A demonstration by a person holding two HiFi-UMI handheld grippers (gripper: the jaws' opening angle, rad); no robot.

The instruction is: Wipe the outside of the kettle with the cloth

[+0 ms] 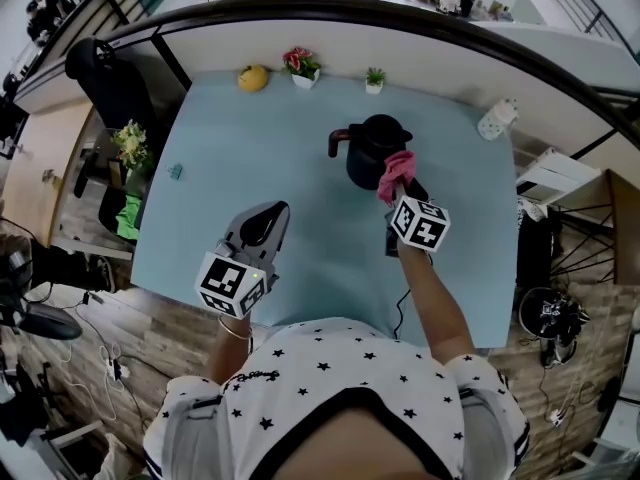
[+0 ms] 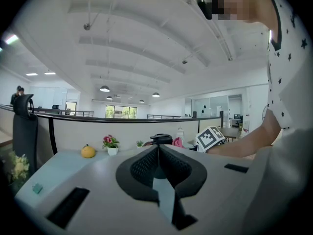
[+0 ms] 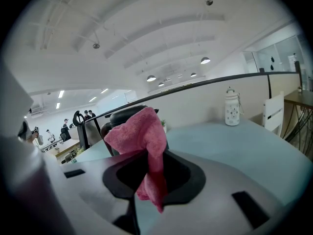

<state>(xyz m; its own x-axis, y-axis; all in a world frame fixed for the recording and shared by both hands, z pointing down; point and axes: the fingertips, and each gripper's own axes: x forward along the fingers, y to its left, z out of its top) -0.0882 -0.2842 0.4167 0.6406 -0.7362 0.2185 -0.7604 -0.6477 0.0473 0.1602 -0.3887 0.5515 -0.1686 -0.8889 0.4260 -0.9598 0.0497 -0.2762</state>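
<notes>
My right gripper (image 3: 146, 166) is clamped on the pink cloth (image 3: 141, 133). The cloth bunches up just ahead of its jaws and appears to touch the near side of the black kettle (image 1: 372, 143), which stands directly in front of it on the surface (image 1: 250, 138). My left gripper (image 2: 157, 156) has its jaws together on nothing, with the kettle well ahead and to its right. I judge the wiping barely begun: one patch is met, and the handle side, lid and far side are left.
</notes>
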